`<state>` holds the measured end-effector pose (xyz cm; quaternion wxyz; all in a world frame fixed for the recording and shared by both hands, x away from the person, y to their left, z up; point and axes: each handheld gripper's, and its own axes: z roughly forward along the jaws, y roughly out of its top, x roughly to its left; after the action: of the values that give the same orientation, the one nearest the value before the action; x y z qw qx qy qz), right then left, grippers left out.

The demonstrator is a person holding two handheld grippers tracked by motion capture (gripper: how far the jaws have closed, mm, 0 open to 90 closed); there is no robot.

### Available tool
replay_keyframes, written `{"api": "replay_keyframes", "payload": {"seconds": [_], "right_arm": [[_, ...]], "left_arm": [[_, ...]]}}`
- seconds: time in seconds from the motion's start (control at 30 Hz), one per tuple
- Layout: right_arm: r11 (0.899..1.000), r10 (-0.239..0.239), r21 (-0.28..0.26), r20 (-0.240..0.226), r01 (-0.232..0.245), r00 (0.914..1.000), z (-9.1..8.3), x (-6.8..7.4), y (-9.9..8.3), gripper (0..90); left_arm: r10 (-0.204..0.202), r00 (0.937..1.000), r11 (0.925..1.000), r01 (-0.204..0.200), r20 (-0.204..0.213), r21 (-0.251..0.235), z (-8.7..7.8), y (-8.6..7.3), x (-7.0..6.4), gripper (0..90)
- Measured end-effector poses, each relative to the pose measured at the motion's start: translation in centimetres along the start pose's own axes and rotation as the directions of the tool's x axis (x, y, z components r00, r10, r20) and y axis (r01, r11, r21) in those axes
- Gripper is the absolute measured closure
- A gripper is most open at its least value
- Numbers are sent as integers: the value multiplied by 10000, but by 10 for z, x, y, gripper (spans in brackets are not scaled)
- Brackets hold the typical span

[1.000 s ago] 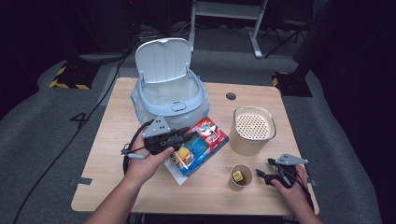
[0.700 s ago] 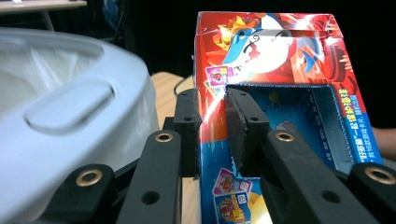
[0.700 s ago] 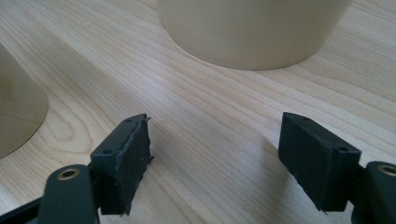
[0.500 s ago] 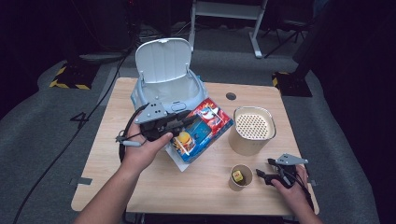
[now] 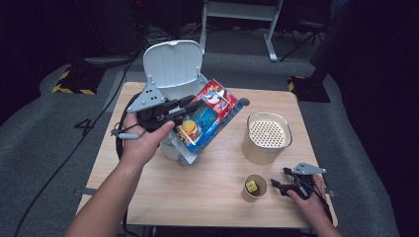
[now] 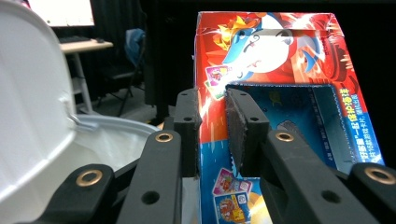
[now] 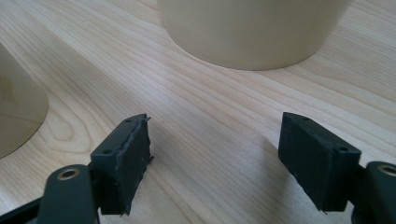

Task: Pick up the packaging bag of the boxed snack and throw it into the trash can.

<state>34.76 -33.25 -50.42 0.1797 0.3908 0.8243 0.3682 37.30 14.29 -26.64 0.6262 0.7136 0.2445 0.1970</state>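
Left gripper [image 5: 190, 106], jaws clamping the toy box [image 5: 210, 116] by its edge, is carrying it tilted above the open white bin [image 5: 173, 64], likely needing a lowering and release next, while right gripper [image 5: 284, 185] is resting open on the table [image 5: 207, 197].

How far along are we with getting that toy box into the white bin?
Done: the bin's lid is open, and the toy box is off the table, clamped in the left gripper, whose jaws pinch its edge. In hand: the box is tilted beside the white bin. Left: lowering it in and releasing. The right gripper rests open by the paper cup.
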Motion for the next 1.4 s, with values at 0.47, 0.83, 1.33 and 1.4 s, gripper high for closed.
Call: {"api": "replay_keyframes", "payload": {"seconds": [0.47, 0.83, 1.33, 1.4], "right_arm": [[10000, 6, 2, -13, -6, 10000, 0, 0, 0, 252], [10000, 6, -1, -13, -6, 10000, 0, 0, 0, 252], [10000, 6, -1, -13, -6, 10000, 0, 0, 0, 252], [10000, 7, 0, -14, -7, 10000, 0, 0, 0, 251]], "left_arm": [[145, 9958, 9972, -211, -908, -723, -3, 34, 31, 750], [106, 9778, 9923, -361, -2091, -1185, -1, 48, 56, 749], [275, 9507, 9901, -685, -3089, -1228, 25, 44, 83, 749], [214, 9496, 9907, -621, -3129, -1207, 27, 43, 85, 749]]}}
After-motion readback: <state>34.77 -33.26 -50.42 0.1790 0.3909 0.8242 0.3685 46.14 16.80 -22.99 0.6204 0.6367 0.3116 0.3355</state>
